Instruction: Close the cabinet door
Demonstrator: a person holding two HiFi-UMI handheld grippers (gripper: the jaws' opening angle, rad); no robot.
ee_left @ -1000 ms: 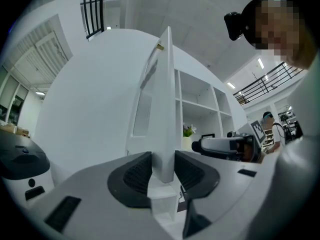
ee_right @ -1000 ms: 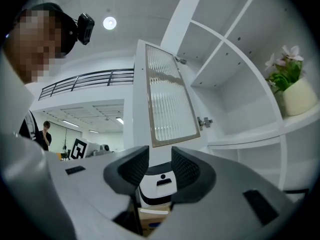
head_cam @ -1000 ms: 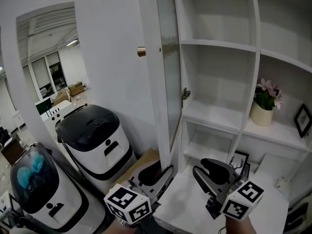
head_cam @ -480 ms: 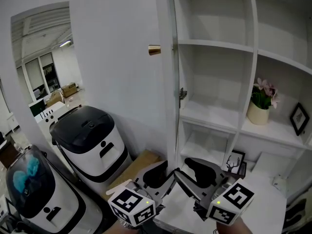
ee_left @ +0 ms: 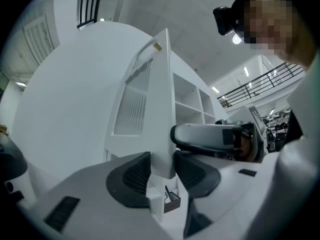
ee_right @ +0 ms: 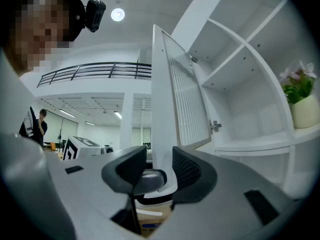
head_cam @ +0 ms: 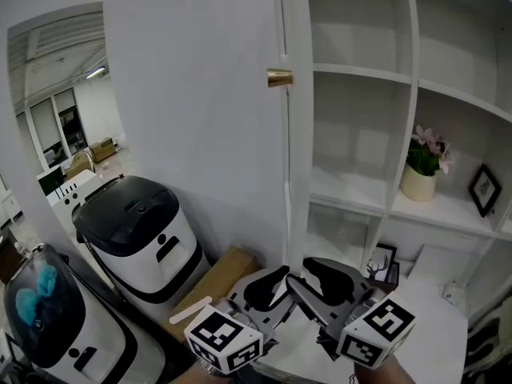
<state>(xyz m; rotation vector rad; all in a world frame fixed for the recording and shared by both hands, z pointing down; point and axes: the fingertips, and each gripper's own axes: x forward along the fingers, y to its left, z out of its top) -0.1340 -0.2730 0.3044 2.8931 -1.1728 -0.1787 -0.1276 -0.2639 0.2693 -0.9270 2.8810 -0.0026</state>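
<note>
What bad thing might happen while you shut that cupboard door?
1. The edge of the cabinet door stands between the fingers of the left gripper and the right gripper, which have just been opening. Ungripped, it might slip out and swing away.
2. Both grippers crowd the door's bottom corner, so they might knock together.
3. A finger might get pinched against the cabinet.
</note>
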